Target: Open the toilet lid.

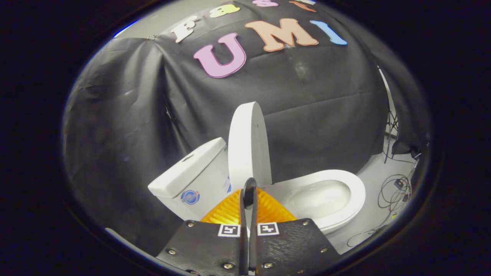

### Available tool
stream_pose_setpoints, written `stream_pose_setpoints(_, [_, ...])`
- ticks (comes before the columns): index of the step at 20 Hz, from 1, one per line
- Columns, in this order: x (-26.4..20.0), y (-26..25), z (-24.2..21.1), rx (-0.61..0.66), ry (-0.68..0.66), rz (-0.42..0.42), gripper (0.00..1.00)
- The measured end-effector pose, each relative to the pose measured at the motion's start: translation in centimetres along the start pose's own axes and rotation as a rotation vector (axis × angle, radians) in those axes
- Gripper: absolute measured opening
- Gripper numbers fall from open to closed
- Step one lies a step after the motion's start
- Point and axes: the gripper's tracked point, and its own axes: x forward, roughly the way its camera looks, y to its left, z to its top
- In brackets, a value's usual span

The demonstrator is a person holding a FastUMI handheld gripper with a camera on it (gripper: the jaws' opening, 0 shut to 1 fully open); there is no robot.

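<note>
Nearest: tongs (249, 188) pressed together, the two fingers meeting at their tips with only a thin slit lower down, pinching nothing. Just ahead of the tips, and seemingly almost touching them, the lower edge of the toilet lid (248, 143), white, raised and standing close to upright, seen nearly edge-on. Cannot tell whether the tips actually rest on the lid or sit just short of it.

To the right of the tongs and slightly beyond: the seat (355, 184), white, lying flat around the open bowl (318, 199). To the left of the tongs, behind the lid: the tank (191, 168), white, with a flat top. The lid stands between tank and bowl, not yet leaning fully back on the tank as far as can be judged.

Farther right, beyond the bowl: pale floor (374, 214) with loose cables (395, 189). Farthest: black cloth wall (126, 126) behind everything.

Step in hand, as a judgement: the lift itself looks nearly or wholly done, lid up and bowl uncovered. Next move likely calls for a last gentle nudge back toward the tank if the lid is not resting there, then drawing the tongs straight away without catching the lid's edge and tipping it forward again.
</note>
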Motion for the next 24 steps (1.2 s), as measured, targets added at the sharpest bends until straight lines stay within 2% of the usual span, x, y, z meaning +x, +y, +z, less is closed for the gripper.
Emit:
stream_pose_setpoints(10, [0.7, 3.0, -0.3, 0.041, -0.012, 0.076, 0.03])
stream_pose_setpoints(18, [1.4, 6.5, -1.1, -0.032, -0.065, 0.101, 0.05])
stream_pose_setpoints(24, [2.5, 9.3, -1.9, 0.004, -0.078, 0.125, 0.06])
